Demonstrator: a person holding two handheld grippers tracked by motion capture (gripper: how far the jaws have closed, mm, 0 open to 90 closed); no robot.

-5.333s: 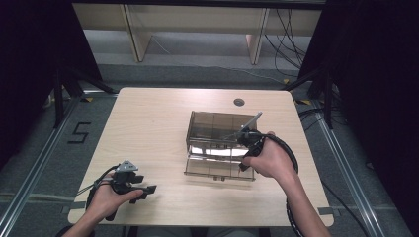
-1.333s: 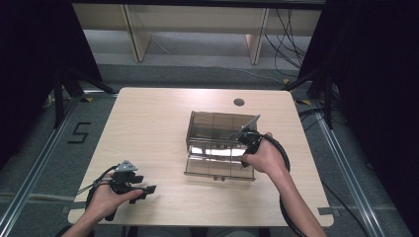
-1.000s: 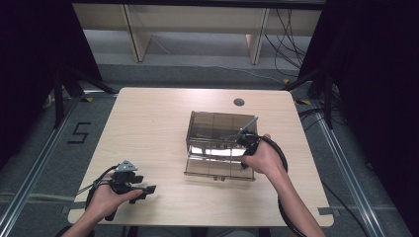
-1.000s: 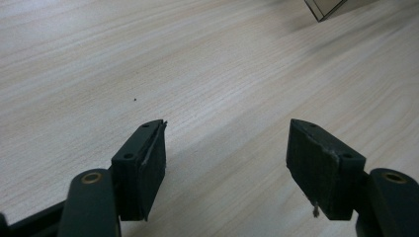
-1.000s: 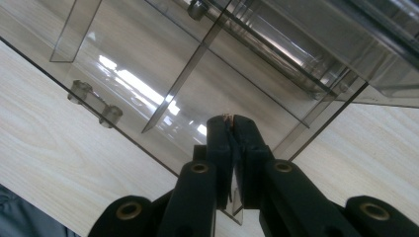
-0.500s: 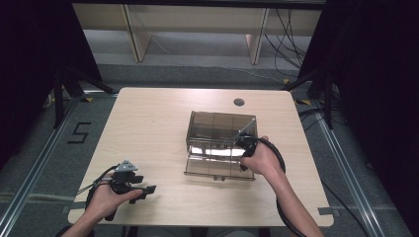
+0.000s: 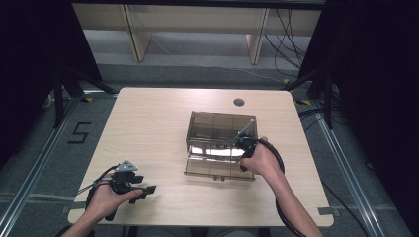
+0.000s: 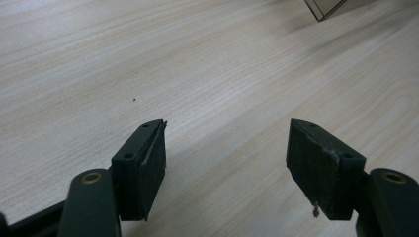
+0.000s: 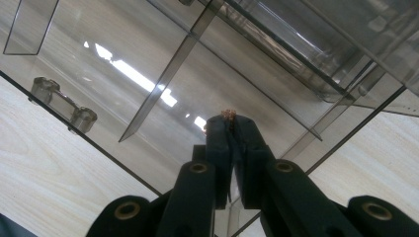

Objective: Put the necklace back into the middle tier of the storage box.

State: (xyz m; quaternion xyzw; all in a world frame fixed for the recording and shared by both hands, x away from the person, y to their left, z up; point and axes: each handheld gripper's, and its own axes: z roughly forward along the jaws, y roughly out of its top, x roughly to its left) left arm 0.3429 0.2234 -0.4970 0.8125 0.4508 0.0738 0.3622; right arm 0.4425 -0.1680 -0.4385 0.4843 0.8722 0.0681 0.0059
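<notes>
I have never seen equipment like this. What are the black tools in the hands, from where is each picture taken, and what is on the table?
A person sits at a wooden table and holds a hand tool in each hand. Each tool is a gripper with two black jaws.

One picture is taken from a camera above the table. The other two come from small cameras that ride on the grippers and look along their jaws.

On the table lies a clear, smoky plastic organizer box with dividers, its lid open.

The left gripper rests near the table's front edge, jaws wide apart, with nothing between them. The right gripper is over the open box, its jaws shut. Something tiny and reddish shows at its tips; I cannot tell what it is.
</notes>
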